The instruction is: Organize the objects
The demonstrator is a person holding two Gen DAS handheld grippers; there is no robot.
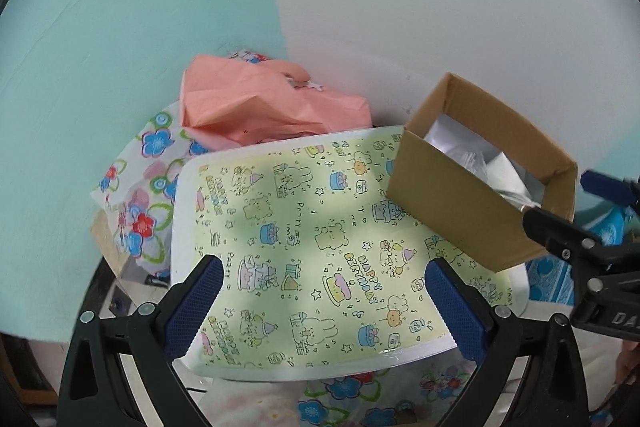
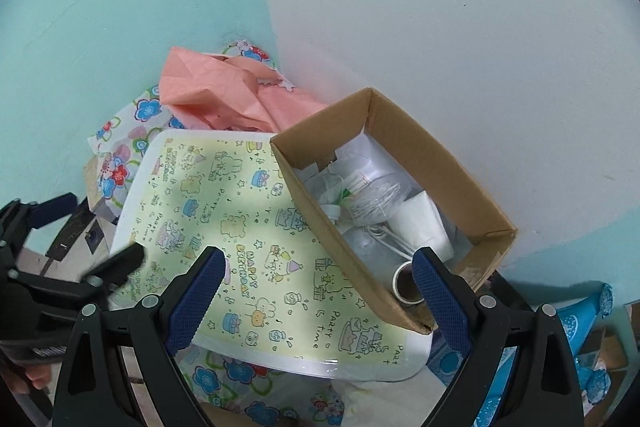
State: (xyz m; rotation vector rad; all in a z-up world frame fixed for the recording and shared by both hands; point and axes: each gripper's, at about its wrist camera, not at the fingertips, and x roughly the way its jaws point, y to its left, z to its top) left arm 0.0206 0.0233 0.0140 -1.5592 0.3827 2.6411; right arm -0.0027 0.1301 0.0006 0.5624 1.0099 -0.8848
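Note:
A flat white pack printed with yellow-green birthday cartoons (image 1: 312,247) (image 2: 240,235) lies on a floral cloth. An open cardboard box (image 1: 452,199) (image 2: 332,219) rests on the pack's right side. Inside it are white plastic bags, a white cable and a tape roll (image 2: 406,283). My left gripper (image 1: 328,307) is open, with its blue pads over the pack's near corners; in the right wrist view the left gripper (image 2: 100,227) sits at the pack's left edge. My right gripper (image 2: 318,303) (image 1: 564,199) is open and straddles the box's near wall, one pad inside beside the tape roll.
Crumpled pink paper (image 1: 260,107) (image 2: 224,95) lies behind the pack against the wall corner. The floral cloth (image 1: 140,195) (image 2: 120,163) spreads to the left and underneath. A blue patterned item (image 2: 580,319) lies at the right. Turquoise and white walls close off the back.

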